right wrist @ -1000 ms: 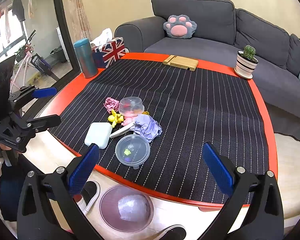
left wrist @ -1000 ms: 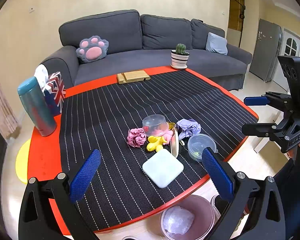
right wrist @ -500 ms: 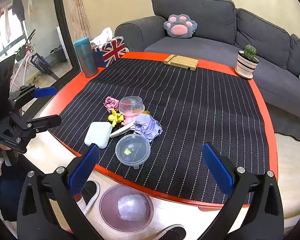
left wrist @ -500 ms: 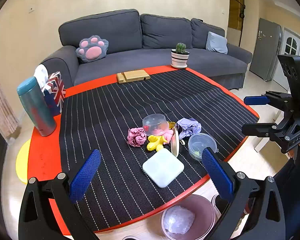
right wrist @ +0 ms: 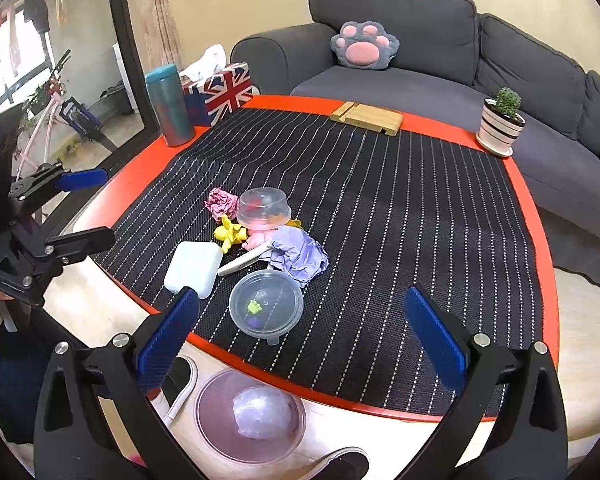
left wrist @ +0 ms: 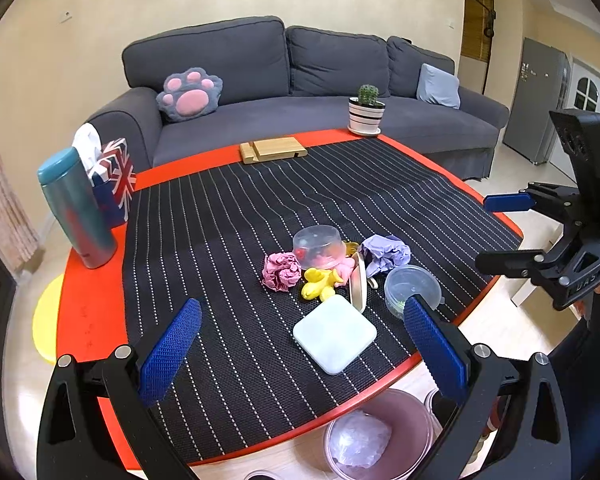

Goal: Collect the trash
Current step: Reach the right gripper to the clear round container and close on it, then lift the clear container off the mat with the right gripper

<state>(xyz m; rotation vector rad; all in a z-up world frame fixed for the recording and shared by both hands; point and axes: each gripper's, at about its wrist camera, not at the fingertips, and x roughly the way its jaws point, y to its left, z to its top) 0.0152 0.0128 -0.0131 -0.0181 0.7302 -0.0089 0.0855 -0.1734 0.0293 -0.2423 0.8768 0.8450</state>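
A trash pile lies on the striped mat near the table's front edge: a pink paper ball point(left wrist: 281, 271) point(right wrist: 221, 203), a purple paper ball point(left wrist: 385, 251) point(right wrist: 298, 254), a yellow scrap point(left wrist: 319, 283) point(right wrist: 230, 234), an upturned clear tub point(left wrist: 318, 246) point(right wrist: 263, 211), a clear round container point(left wrist: 413, 288) point(right wrist: 265, 307) and a pale square lid point(left wrist: 334, 333) point(right wrist: 194, 267). A pink bin point(left wrist: 380, 434) point(right wrist: 251, 416) with crumpled plastic stands on the floor below. My left gripper point(left wrist: 300, 354) point(right wrist: 82, 208) and right gripper point(right wrist: 302, 338) point(left wrist: 508, 228) are both open and empty, held short of the pile.
A teal flask point(left wrist: 76, 208) and a Union Jack tissue box point(left wrist: 114, 182) stand at the table's left edge. A wooden stand point(left wrist: 272, 149) and a potted cactus point(left wrist: 366, 114) sit at the far edge. A grey sofa point(left wrist: 300, 92) lies behind. Shoes point(right wrist: 340, 462) lie by the bin.
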